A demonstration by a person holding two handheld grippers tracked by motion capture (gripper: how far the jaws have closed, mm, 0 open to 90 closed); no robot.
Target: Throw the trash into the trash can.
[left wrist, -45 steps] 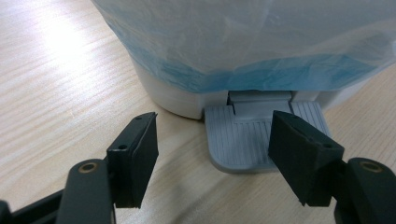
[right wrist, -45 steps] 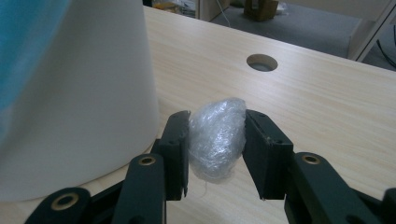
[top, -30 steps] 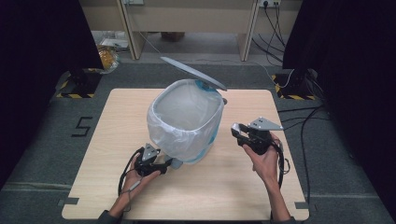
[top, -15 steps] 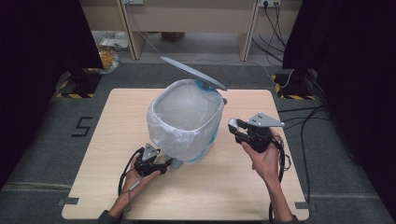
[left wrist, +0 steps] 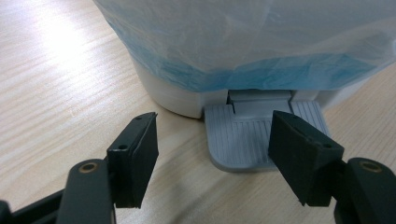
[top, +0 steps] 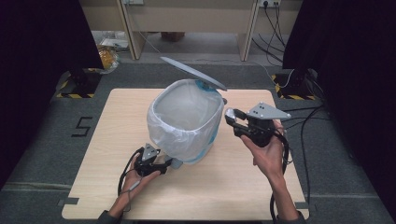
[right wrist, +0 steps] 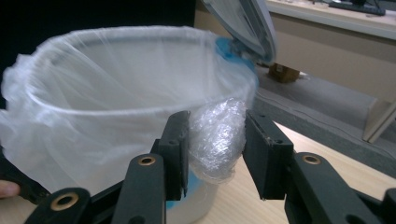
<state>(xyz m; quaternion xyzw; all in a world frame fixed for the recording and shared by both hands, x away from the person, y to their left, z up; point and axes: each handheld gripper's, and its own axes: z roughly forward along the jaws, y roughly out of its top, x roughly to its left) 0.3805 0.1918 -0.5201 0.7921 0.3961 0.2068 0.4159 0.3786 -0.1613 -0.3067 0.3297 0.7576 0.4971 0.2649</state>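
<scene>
A white pedal bin (top: 184,121) lined with a thin white bag stands mid-table, its grey lid (top: 194,73) raised. My left gripper (top: 166,163) lies low at the bin's front base, open. In the left gripper view its jaws (left wrist: 212,149) straddle the grey ribbed pedal (left wrist: 243,135), and the right jaw lies over the pedal's edge. My right gripper (top: 231,119) is held up just right of the rim, shut on a crumpled ball of clear plastic film (right wrist: 217,137). Behind the ball are the bag-lined rim (right wrist: 116,116) and the lid (right wrist: 245,23).
The light wooden table (top: 107,121) sits on grey floor with a "5" mark (top: 81,126) to its left. Cables (top: 299,135) trail off the right side. Wooden furniture legs (top: 133,42) stand behind the table.
My right gripper has moved slightly up and towards the bin's rim with the plastic ball. The left gripper and the raised lid have stayed put.
</scene>
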